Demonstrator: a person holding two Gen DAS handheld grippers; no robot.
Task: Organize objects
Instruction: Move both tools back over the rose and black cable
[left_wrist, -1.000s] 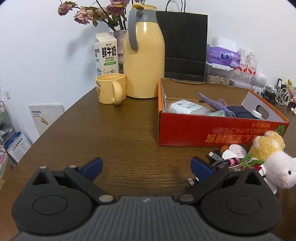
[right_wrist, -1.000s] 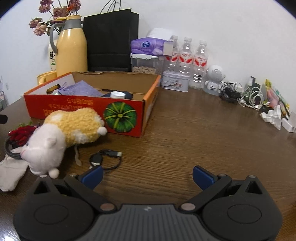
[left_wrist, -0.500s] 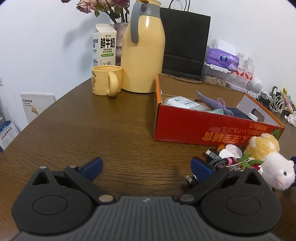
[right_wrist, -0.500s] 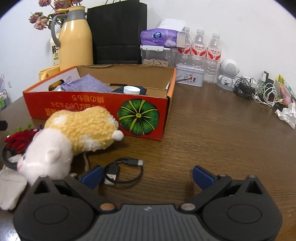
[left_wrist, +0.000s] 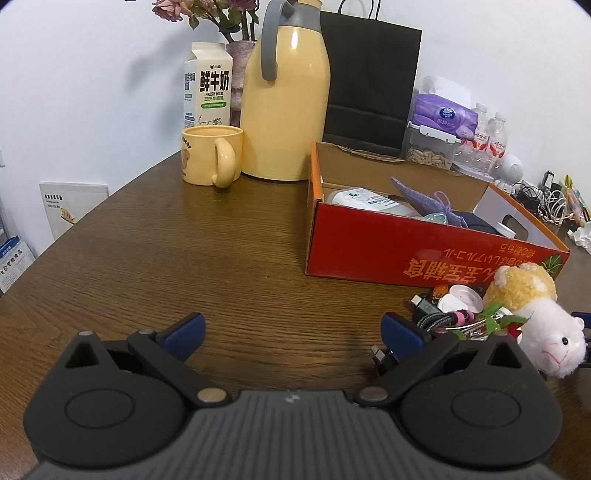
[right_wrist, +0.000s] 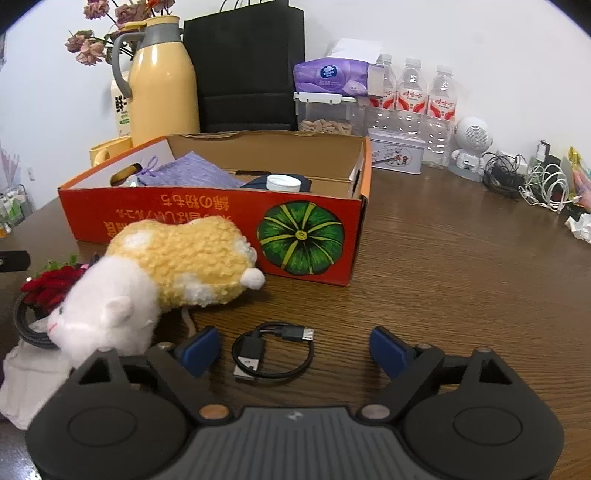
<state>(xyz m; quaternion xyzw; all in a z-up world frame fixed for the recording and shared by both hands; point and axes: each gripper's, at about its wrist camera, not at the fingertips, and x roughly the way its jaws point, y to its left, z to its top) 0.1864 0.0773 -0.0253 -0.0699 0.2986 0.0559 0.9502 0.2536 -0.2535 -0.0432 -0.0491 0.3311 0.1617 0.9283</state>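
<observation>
My right gripper (right_wrist: 293, 347) hangs low over the wooden table (right_wrist: 461, 266), its jaws closing but still wide, with the coiled black USB cable (right_wrist: 275, 352) lying flat on the wood between them; neither blue pad touches it. From that cable, the plush hamster (right_wrist: 162, 280) lies at 10 o'clock, its white head just beside my left-hand pad. The red cardboard box (right_wrist: 207, 218) stands at 12 o'clock, top open, its near wall touching or almost touching the hamster's back. A purple pouch (right_wrist: 188, 171) and a white cap (right_wrist: 283, 182) rest inside it. Open tabletop runs from 1 to 4 o'clock of the cable, out to a tangle of chargers (right_wrist: 524, 181) near the far edge.

My left gripper (left_wrist: 291, 328) is spread wide with nothing between its pads, over bare wood. From its gap, the box (left_wrist: 424, 254) stands at 1 o'clock, and a heap of small items (left_wrist: 454, 310) crowds the right pad at 3 o'clock, the hamster (left_wrist: 532, 314) just past it. The yellow mug (left_wrist: 212, 155) and yellow flask (left_wrist: 286, 96) stand at 11 to 12 o'clock, well apart from me. The table's curved rim (left_wrist: 92, 210) sweeps past at 10 o'clock, with clear wood up to it.
</observation>
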